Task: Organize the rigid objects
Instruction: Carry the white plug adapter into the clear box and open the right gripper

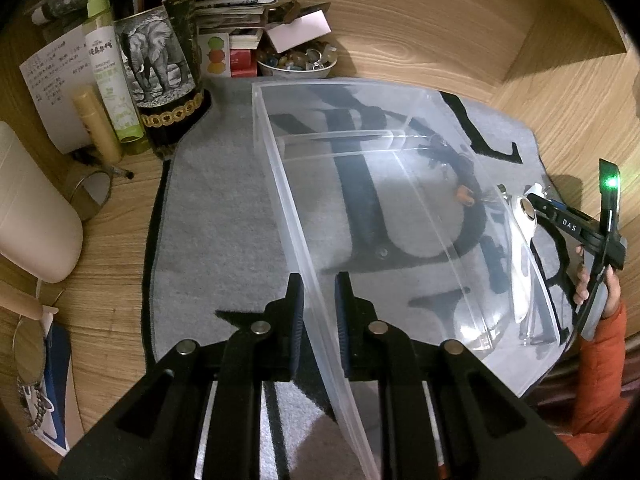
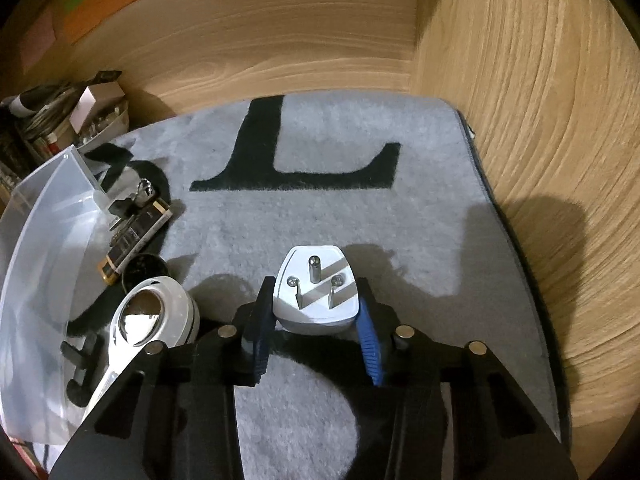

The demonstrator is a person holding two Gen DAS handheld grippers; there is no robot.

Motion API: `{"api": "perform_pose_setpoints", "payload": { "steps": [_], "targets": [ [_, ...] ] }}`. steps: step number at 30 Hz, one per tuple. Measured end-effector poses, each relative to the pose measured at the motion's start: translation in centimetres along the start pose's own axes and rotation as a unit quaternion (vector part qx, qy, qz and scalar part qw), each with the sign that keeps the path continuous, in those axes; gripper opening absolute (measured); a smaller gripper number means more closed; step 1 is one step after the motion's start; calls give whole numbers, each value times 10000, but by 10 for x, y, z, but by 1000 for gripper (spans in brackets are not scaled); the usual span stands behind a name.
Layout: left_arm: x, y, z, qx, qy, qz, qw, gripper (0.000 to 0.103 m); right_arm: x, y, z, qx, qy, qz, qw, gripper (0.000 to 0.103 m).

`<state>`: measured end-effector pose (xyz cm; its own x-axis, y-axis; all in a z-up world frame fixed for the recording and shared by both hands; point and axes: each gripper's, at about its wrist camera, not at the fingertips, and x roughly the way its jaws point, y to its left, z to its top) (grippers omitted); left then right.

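White plastic three-pin plug adapter [image 2: 316, 292]: clenched between the blue ribbed pads [image 2: 370, 340] of the right gripper [image 2: 314, 330], pins facing up and away, just above the grey fleece mat with black lettering [image 2: 420, 220]. The adapter appears only in the right wrist view.

Clear plastic storage bin with an inner divider [image 1: 360, 184] stands on the mat. Left gripper [image 1: 318, 312]: jaws straddle the bin's near wall, one finger outside, one inside. Whether the pads press the wall, cannot tell; narrow gaps show on both sides.

Beside the bin, right wrist view: white folding magnifier with round lens [image 2: 140, 320] touching the bin's side, a round black disc [image 2: 144, 268] beyond it, then a flat dark rectangular box with yellow corner [image 2: 136, 236] and a bunch of metal keys [image 2: 136, 196]. In the left wrist view these read only as blurred shapes through the bin's walls.

Left wrist view alone, beyond the bin: a dark bottle with an elephant label [image 1: 160, 68], a white-and-green spray bottle [image 1: 112, 80], a white bowl of small stones [image 1: 296, 62], stacked papers. The right gripper's handle, held by an orange-sleeved hand [image 1: 596, 280], is past the bin's far side.
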<state>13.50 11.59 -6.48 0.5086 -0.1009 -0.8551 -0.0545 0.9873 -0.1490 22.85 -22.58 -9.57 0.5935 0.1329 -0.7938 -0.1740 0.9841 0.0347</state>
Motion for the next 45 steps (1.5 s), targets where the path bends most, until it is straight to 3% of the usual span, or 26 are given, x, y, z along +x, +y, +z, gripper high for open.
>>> {"api": "perform_pose_setpoints", "payload": {
  "steps": [14,27,34,45],
  "targets": [
    [0,-1,-1,13,-18,19,10000,15,-61,47,9,-559,-798,341,9947,34],
    [-2,0,-2,4,-124,-52,9999,16,-101,133,19,-1289,-1282,985,9784,34],
    [-1,-2,-3,96,-155,27,9998,16,-100,182,24,-1684,-1205,1304,9696,34],
    [-1,-2,-3,120,-159,28,9998,16,-65,242,25,-2366,-608,1544,9573,34]
  ]
}}
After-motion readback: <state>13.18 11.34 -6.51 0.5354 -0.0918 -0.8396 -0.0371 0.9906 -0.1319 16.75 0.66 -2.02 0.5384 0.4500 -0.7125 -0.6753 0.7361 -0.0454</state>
